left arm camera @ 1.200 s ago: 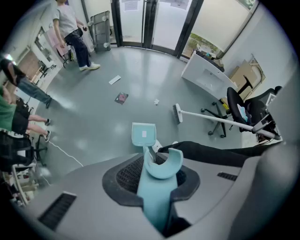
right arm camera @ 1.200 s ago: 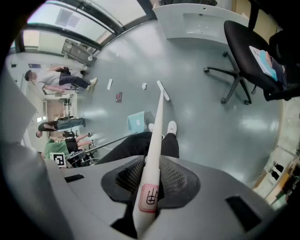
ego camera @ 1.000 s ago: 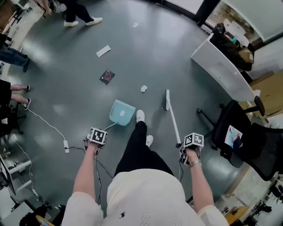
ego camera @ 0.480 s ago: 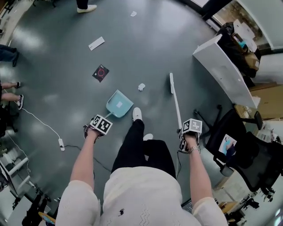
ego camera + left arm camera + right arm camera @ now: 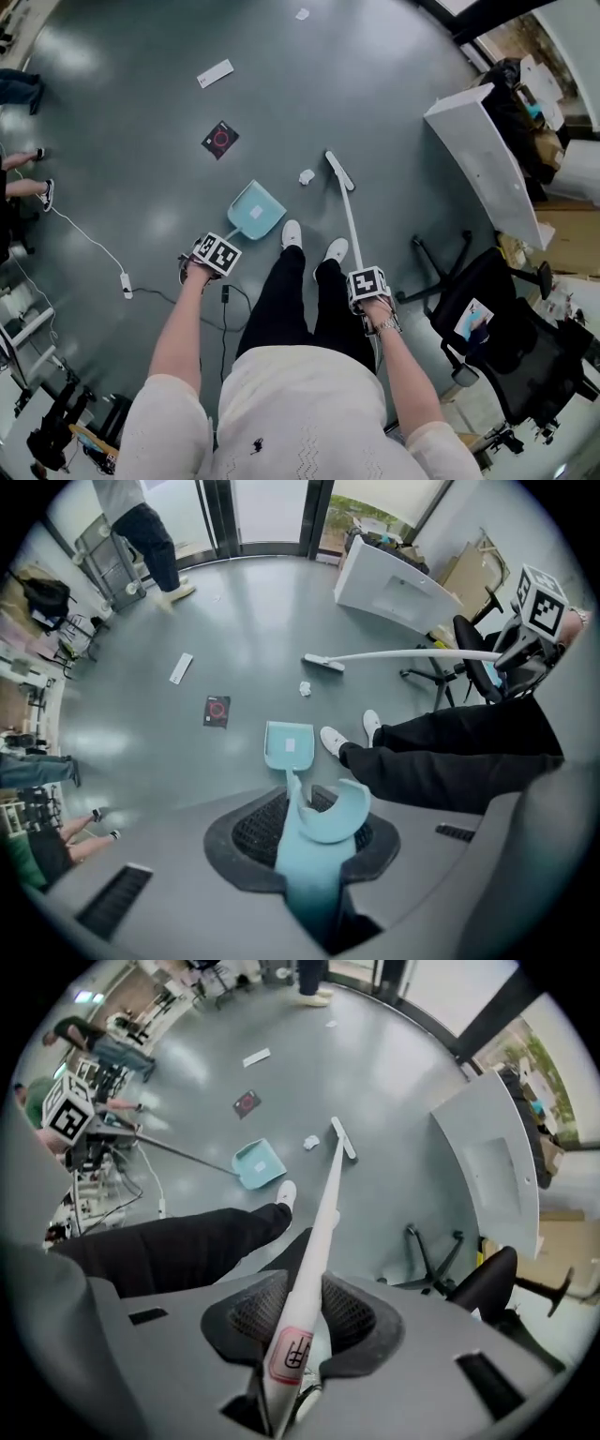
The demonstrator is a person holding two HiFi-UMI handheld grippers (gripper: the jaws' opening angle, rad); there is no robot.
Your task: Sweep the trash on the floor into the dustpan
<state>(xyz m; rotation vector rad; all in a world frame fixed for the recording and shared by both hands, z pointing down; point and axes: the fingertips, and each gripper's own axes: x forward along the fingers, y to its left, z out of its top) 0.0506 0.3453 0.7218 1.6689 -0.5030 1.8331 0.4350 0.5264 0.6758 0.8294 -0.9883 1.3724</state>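
Crumpled paper wad (image 5: 306,176), white, lies on the grey floor (image 5: 394,84) between the dustpan (image 5: 255,211) and the broom (image 5: 352,225) head. It sits just beside the head with a narrow gap, and farther from the pan.

Dustpan: light blue, low at the floor just ahead of the person's left shoe (image 5: 292,234). Its wide mouth faces away from the person. From the pan a long handle slants back to the left gripper (image 5: 211,258). The left gripper view shows the jaws clenched on the blue handle, whose hooked end stands up between them. Whether the pan's lip touches the floor I cannot tell.

Broom: white, with a thin pole and a narrow flat head set on the floor beyond the right shoe (image 5: 335,250). The right gripper (image 5: 367,286) grasps the pole near its top. In the right gripper view the jaws close on it at a red-outlined label, and the pole runs straight out to the head.

Other litter, farther out than the wad:
- black packet (image 5: 220,139) with a red ring, beyond the dustpan
- white paper slip (image 5: 216,73), beyond the packet
- small white scrap (image 5: 302,14) at the top edge of the head view

Surroundings: a white desk (image 5: 483,159) and a black office chair (image 5: 487,309) on the person's right, and a cabled power strip (image 5: 125,281) on the floor to the left.
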